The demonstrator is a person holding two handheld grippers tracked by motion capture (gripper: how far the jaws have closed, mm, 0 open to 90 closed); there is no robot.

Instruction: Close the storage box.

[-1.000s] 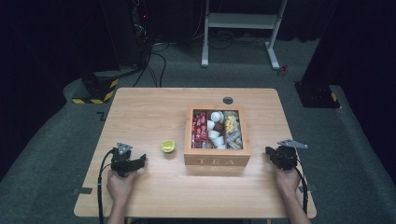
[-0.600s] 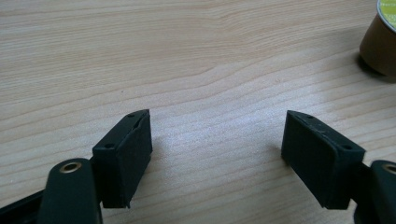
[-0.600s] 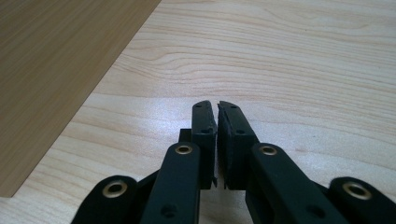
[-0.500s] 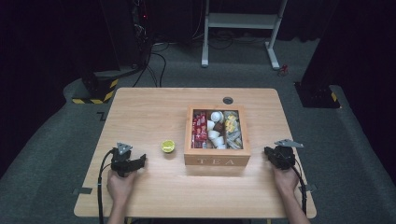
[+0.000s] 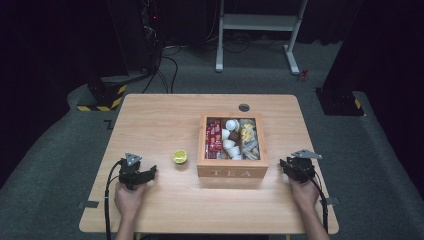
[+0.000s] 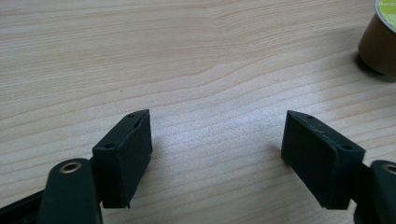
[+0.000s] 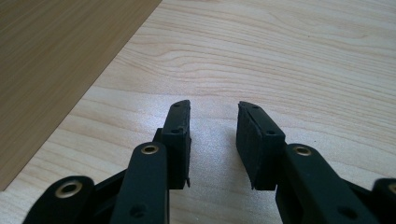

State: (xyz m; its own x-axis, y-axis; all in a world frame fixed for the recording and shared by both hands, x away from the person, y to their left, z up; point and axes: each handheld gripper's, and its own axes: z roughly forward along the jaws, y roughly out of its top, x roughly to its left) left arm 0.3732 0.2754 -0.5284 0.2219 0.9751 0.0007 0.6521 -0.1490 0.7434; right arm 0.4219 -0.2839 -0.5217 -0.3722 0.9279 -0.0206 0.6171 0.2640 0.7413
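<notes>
My left gripper [image 5: 151, 171] rests on the wooden table [image 5: 150, 115] at the front left, held by a hand. Its jaws stand wide open over bare wood [image 6: 215, 149]. A small capsule with a yellow-green lid [image 5: 180, 156] stands just beyond it, apart from the fingertips, and shows at the top right of the left gripper view [image 6: 380, 39]. My right gripper [image 5: 283, 163] lies at the front right beside the wooden tea box [image 5: 232, 173]. Its jaws have just been opening and are open with nothing between them [image 7: 214, 135]. The box's side wall [image 7: 56, 60] rises to their left.
The lidless tea box holds red sachets, white capsules and other packets. A round cable hole [image 5: 244, 107] sits near the table's far edge. A cable trails from each gripper towards the front edge. Dark floor, a yellow-black striped block [image 5: 107, 95] and a white frame [image 5: 260, 22] lie beyond.
Both hands have kept their places. In the high view the right gripper's jaws look slightly more spread than a second ago.
</notes>
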